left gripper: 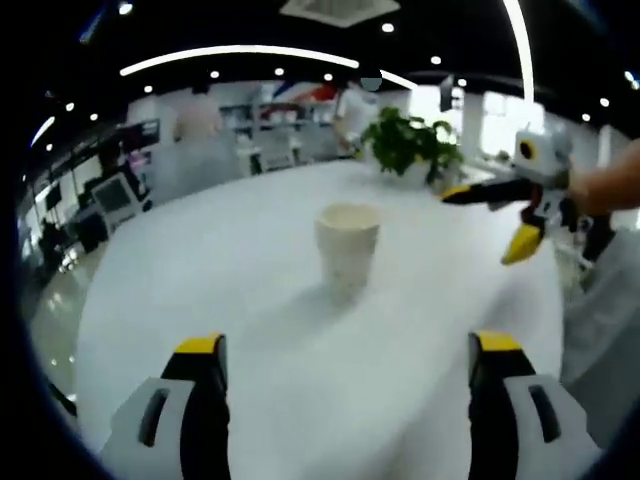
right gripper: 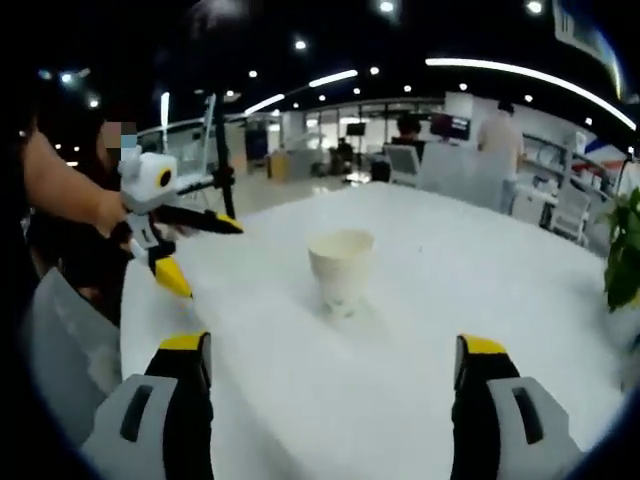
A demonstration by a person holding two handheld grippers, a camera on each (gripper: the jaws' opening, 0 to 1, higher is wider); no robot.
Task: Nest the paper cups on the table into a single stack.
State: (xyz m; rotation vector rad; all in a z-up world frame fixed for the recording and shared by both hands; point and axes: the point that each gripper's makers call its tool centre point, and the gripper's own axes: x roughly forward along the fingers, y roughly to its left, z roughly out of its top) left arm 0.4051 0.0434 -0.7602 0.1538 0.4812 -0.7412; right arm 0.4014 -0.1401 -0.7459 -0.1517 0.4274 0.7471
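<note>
Hand-held gripper left (left gripper: pixel 345 350) wide, empty; right (right gripper: pixel 335 350) same; cup stack (left gripper: pixel 348 243) upright on worktop (left gripper: pixel 250 330); careless nudge may topple it.

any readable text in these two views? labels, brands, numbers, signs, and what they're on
None can be read.
Paper cup: plain, no print visible.
Left gripper and right gripper: yellow tips, no visible marking.
Monitors in the background: too blurred to read.
White table: no text on it.
</note>
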